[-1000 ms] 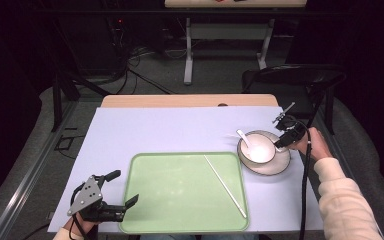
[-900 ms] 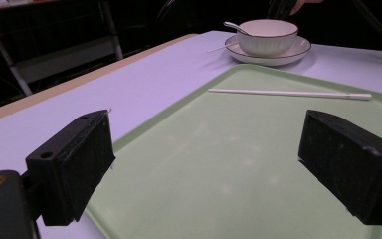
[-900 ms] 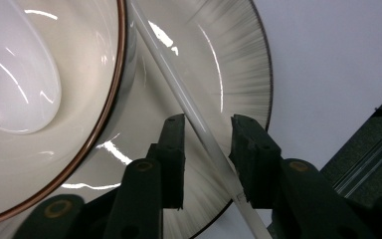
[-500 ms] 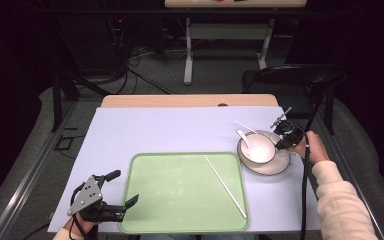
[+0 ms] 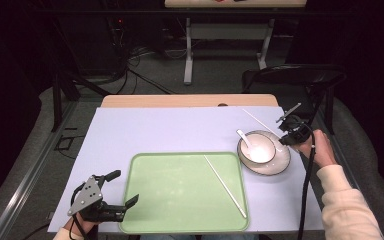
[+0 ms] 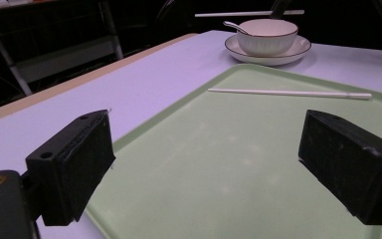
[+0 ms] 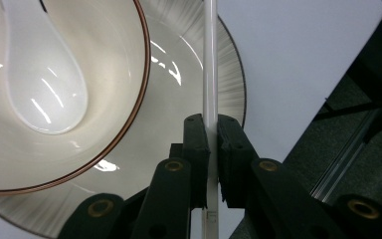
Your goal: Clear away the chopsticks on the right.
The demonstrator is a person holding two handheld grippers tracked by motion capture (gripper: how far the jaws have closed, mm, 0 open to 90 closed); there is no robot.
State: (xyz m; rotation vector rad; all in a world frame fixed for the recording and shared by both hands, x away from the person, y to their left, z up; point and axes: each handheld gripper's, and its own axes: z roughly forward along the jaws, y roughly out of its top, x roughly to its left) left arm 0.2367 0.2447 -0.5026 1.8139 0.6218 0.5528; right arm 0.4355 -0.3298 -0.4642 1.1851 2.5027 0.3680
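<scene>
A white bowl (image 5: pixel 256 147) with a white spoon (image 5: pixel 243 137) in it stands on a plate (image 5: pixel 275 165) at the table's right. My right gripper (image 5: pixel 286 134) hovers at the plate's right rim, shut on a white chopstick (image 5: pixel 260 120) that points back and left above the bowl. The right gripper view has the jaws clamped on that chopstick (image 7: pixel 210 74) over the plate (image 7: pixel 199 74), beside the bowl (image 7: pixel 54 149) and spoon (image 7: pixel 40 84). A second chopstick (image 5: pixel 225 185) lies on the green tray (image 5: pixel 180 210). My left gripper (image 5: pixel 122 192) stands open at the tray's front left corner, holding nothing.
A lilac mat (image 5: pixel 155 130) covers the table, whose wooden back edge (image 5: pixel 185 100) shows beyond it. A black chair (image 5: pixel 295 75) stands behind the right corner. The left gripper view looks across the tray (image 6: pixel 229 149) toward the bowl (image 6: pixel 267 36).
My right gripper has lifted the chopstick a little, so its far end now stands out above and behind the bowl. The left gripper has stayed in place.
</scene>
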